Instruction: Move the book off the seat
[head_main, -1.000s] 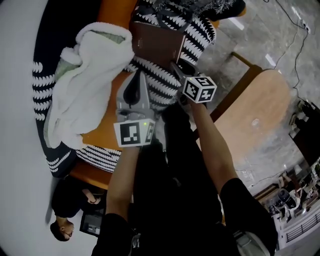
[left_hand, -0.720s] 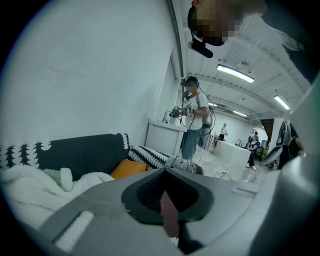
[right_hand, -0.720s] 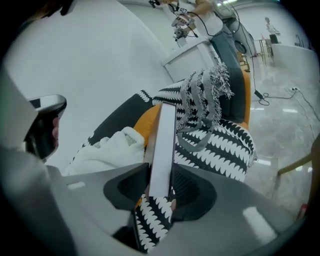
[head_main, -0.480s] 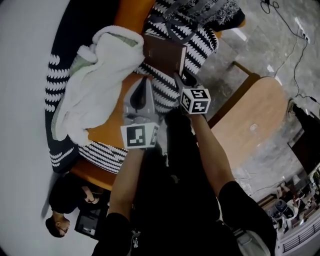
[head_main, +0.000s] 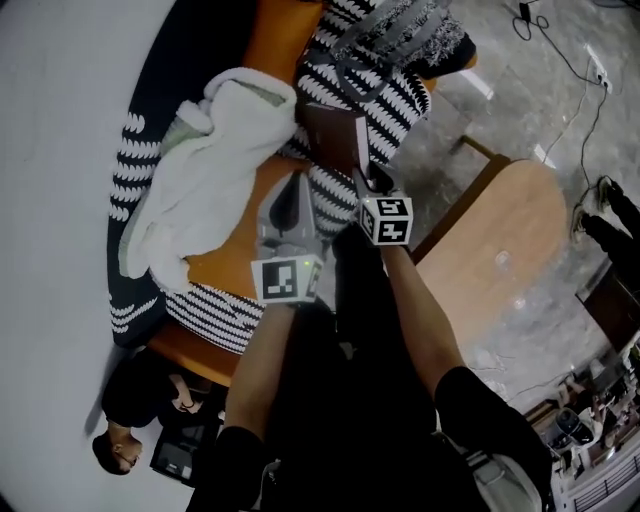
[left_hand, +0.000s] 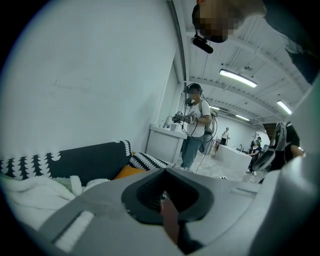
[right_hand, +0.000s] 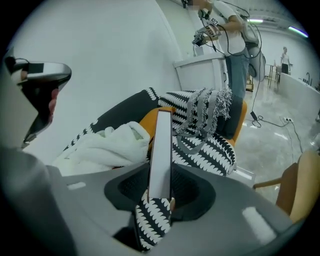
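Brown hardcover book (right_hand: 160, 150) edge-on in clenched right hand-held gripper (right_hand: 161, 192).
Risk: dragging the pinched black-and-white patterned fabric (right_hand: 152, 222) along.

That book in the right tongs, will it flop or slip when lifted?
The book likely stays stiff: its edge stands straight between the right tongs, which have just been closing on it. It might slip, since black-and-white fabric is pinched in alongside.

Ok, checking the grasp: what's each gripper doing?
Left gripper: closed on a thin brown edge, apparently the book.
Right gripper: jaws have just closed further, gripping the book edge-on.
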